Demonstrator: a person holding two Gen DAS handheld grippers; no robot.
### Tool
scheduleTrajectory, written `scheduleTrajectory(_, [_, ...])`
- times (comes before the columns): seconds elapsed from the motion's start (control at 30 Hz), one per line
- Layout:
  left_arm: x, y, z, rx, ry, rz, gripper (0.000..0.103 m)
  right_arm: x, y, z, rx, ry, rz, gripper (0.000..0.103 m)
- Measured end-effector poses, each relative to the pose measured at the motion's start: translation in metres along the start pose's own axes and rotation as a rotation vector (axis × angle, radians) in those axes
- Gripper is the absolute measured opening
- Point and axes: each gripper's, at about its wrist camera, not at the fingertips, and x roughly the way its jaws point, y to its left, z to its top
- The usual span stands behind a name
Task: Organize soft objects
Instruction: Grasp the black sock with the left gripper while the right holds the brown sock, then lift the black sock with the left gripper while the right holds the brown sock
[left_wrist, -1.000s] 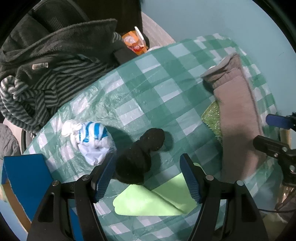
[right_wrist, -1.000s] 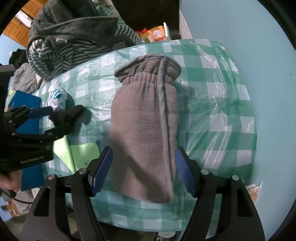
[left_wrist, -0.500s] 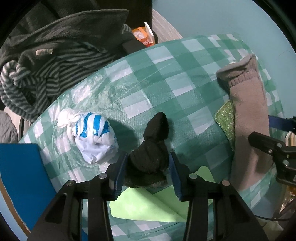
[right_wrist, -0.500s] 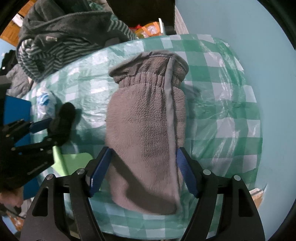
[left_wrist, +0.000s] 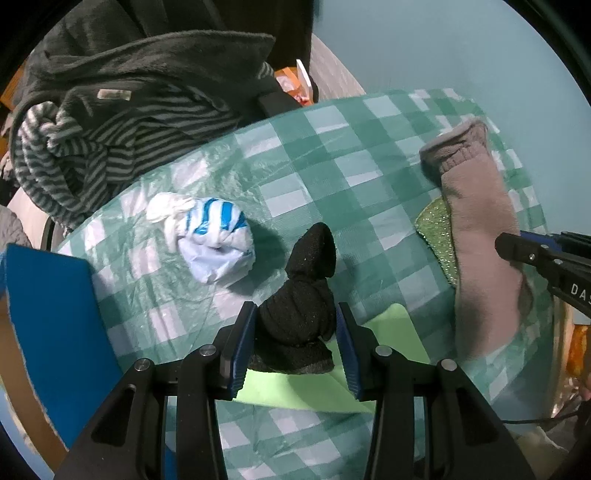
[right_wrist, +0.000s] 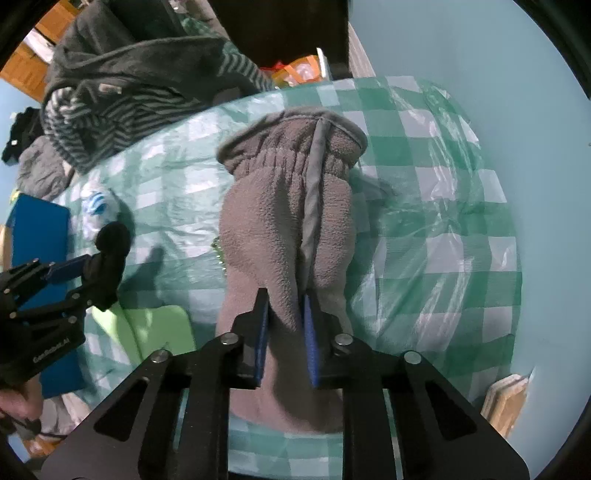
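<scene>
Checked green-and-white tablecloth (left_wrist: 332, 155) taken as the landmark; all places given from it

Left gripper (left_wrist: 295, 332): pointed down over the near part of the cloth, blue pads pressed on both flanks of a black rolled sock (left_wrist: 303, 291), so a firm grasp is read. The sock's knobbed tip is seen standing up from the cloth toward the far edge; whether its base is lifted clear of the cloth cannot be told from this angle

Right gripper (right_wrist: 286, 325): jaws clenched hard on a pinched fold of a grey fleece mitten (right_wrist: 288, 221). The mitten is laid lengthwise on the cloth's right-hand part, elastic cuff toward the far edge, its near end bunched between the pads

White-and-blue knotted bag (left_wrist: 214, 236): resting on the cloth to the left of the sock, apart from it

Light green sheet (left_wrist: 325, 391): flat on the cloth's near edge, partly under the sock

Glittery green piece (left_wrist: 436, 232): on the cloth, tucked beneath the mitten's left edge

Striped grey garment (left_wrist: 110, 140): heaped beyond the cloth's far left edge

Blue board (left_wrist: 55, 325): off the cloth's left side
</scene>
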Motion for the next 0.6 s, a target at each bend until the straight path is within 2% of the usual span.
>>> scheduleTrajectory(0.23, [-0.027, 0.011, -0.011, -0.054, -0.046, -0.035, 0.043, -0.023, 0.004, -0.009, -0.03, -0.03, 0.009, 0.005])
scheduleTrajectory(0.43, [-0.043, 0.017, -0.023, -0.08, -0.061, -0.049, 0.043, -0.039, 0.008, -0.011, -0.024, -0.054, 0.033, 0.005])
scheduleTrajectory(0.5, [-0.044, 0.019, -0.027, -0.088, -0.057, -0.054, 0.043, -0.033, 0.007, -0.011, -0.011, -0.01, 0.072, 0.005])
scheduleTrajectory(0.53, [-0.045, 0.02, -0.029, -0.09, -0.056, -0.055, 0.043, -0.032, 0.004, -0.013, 0.006, -0.003, 0.073, 0.008])
scheduleTrajectory(0.6, [-0.046, 0.021, -0.032, -0.092, -0.054, -0.052, 0.043, -0.027, -0.001, -0.014, 0.043, -0.004, 0.055, 0.024])
